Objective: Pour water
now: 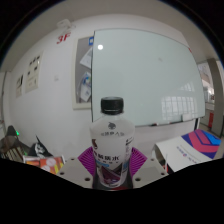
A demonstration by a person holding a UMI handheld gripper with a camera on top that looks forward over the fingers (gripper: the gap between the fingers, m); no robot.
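Bottle (112, 150): upright, black cap, between the fingers
Gripper (112, 178): pink pads pressing both sides of the bottle
Whiteboard (150, 75): on the wall beyond

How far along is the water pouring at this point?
Done: the bottle is between the jaws of the gripper, which appear closed on it. In hand: it is held upright, black cap on. Left: no cup or other receiving vessel shows, so uncapping and pouring have not started.

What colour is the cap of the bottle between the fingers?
Black. The cap tops the bottle, which sits between the gripper fingers in the gripper view.
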